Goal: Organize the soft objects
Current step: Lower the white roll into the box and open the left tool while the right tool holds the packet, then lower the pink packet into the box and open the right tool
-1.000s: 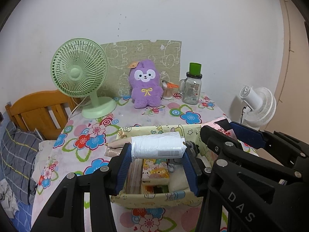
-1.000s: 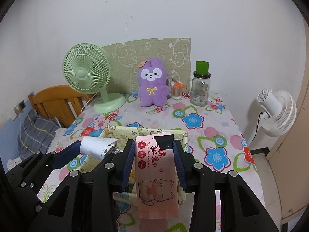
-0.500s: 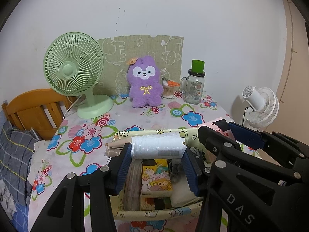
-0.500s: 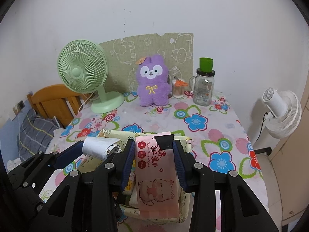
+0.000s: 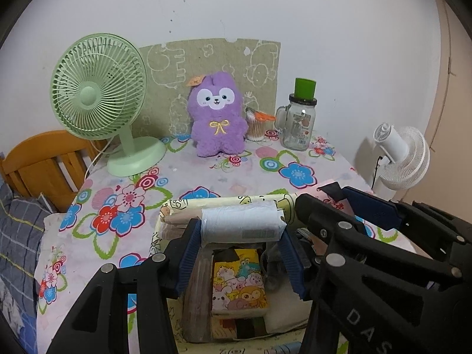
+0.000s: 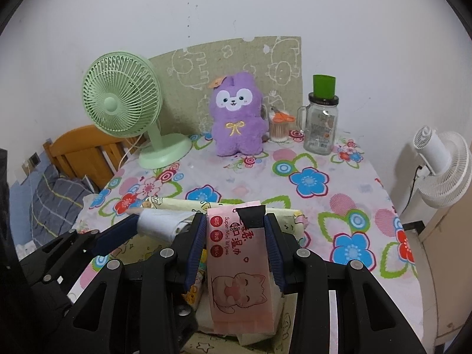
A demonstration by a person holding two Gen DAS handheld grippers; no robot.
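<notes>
Tissue roll (image 5: 242,221), white and crosswise, sits clamped between the left gripper (image 5: 240,240) pads above the yellow cloth basket (image 5: 188,203); its jaws have just been opening slightly. Pink wipes pack (image 6: 237,262) hangs pinched in the right gripper (image 6: 236,246) just beside it, over the same basket. Inside lies a cartoon tissue pack (image 5: 239,286). Beyond on the flowered tablecloth (image 5: 206,177) stand a purple plush (image 5: 216,118), green fan (image 5: 97,88) and glass jar (image 5: 298,126).

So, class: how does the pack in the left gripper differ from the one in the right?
The white tissue pack is plain and lies crosswise; the pink wet-wipes pack bears a cat picture and hangs lengthwise. Both are soft packs clamped above the fabric storage box.
</notes>
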